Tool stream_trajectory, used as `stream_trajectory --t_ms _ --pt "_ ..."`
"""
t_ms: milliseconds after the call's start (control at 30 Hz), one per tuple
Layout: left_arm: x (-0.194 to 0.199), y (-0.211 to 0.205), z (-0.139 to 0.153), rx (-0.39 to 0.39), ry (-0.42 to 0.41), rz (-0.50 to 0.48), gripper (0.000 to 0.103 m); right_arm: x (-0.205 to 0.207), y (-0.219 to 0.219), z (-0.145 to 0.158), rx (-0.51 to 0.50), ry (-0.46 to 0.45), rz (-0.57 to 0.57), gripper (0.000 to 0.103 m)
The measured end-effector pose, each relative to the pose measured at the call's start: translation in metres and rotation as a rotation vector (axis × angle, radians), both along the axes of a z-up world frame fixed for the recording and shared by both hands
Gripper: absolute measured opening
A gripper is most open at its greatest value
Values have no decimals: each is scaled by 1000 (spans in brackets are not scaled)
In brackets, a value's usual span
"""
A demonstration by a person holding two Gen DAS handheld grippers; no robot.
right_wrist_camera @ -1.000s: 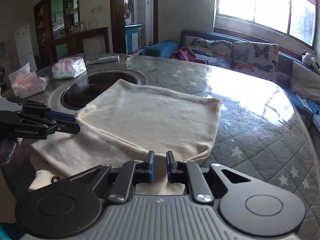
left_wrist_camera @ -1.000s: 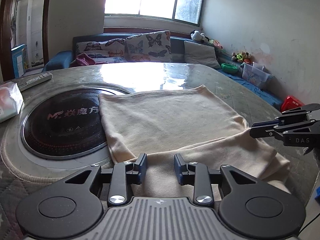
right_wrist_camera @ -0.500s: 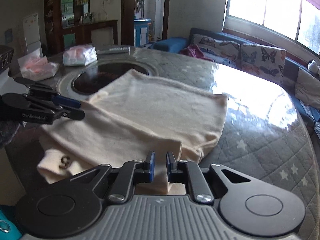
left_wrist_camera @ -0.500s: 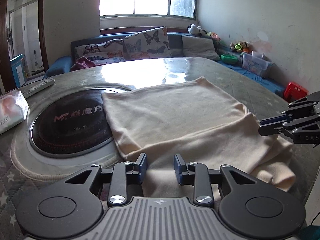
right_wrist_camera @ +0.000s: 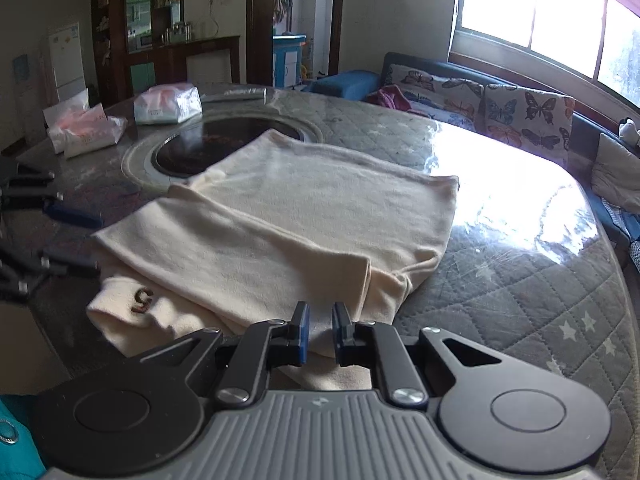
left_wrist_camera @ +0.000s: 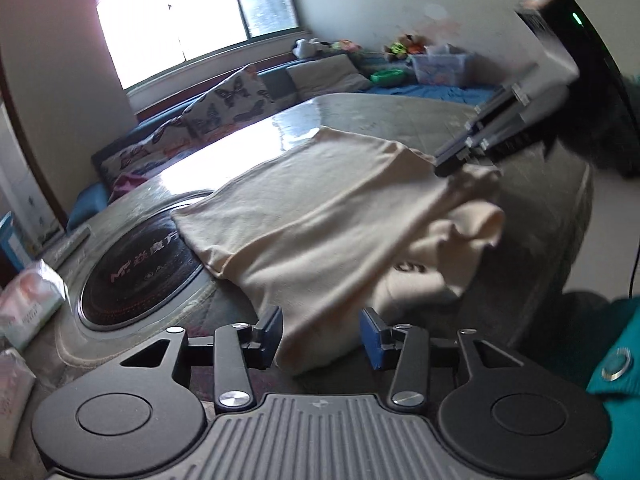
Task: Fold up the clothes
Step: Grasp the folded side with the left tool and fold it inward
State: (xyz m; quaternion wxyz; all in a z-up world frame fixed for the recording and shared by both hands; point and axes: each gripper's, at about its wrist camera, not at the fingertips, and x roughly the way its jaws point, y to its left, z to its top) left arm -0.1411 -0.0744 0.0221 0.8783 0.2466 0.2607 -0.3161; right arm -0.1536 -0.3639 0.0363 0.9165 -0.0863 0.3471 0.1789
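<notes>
A cream garment (left_wrist_camera: 320,216) lies partly folded on the round table, its near part bunched at the table edge, with a brown "5" showing (right_wrist_camera: 142,294). My left gripper (left_wrist_camera: 320,330) is open, its jaws wide apart, with the garment's near corner between them. My right gripper (right_wrist_camera: 320,328) is shut on the garment's (right_wrist_camera: 304,216) near edge. In the left wrist view the right gripper (left_wrist_camera: 460,156) pinches the cloth at the right and lifts it slightly. In the right wrist view the left gripper (right_wrist_camera: 68,240) is blurred at the left edge.
A black round hotplate (left_wrist_camera: 144,264) is set in the quilted table (right_wrist_camera: 520,264), partly under the garment. Plastic-wrapped tissue packs (right_wrist_camera: 166,104) and a remote (right_wrist_camera: 234,96) lie at the far side. A sofa with butterfly cushions (right_wrist_camera: 500,108) stands beyond.
My left gripper has opened wider and swung, tilting its view. The right gripper has pulled the garment's edge up and toward the table edge, so the cloth bunches more.
</notes>
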Motion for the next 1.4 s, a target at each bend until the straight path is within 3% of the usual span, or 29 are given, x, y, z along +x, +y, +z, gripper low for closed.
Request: stream_trajectory --t_ms 433,467,533,667,900,1000,1300,1333,1400 --pt "-19 -29 -19 59 -144 -154 45 -10 -11 6 -20 4 -23 11" --pt "-18 -30 -20 53 -144 -156 44 -11 -11 7 -27 4 -20 11" --pt "-16 -31 -20 39 -143 -160 29 -14 -11 7 -39 9 -9 11" --pt "-8 -27 -9 -46 -117 -138 12 -24 -8 8 -79 13 40 11" --pt "38 -19 15 -221 18 -12 9 -42 4 11 -145 3 174 24" --pt "55 -19 18 -252 58 10 9 -46 12 10 -170 -14 228 31" --pt "64 -14 14 -265 115 14 10 -19 39 -4 -180 -48 266 31" --pt "62 -13 14 -265 116 10 10 -17 40 -4 -180 -43 268 30" --pt "58 -10 13 -264 119 4 14 -11 42 -6 -181 -31 273 16"
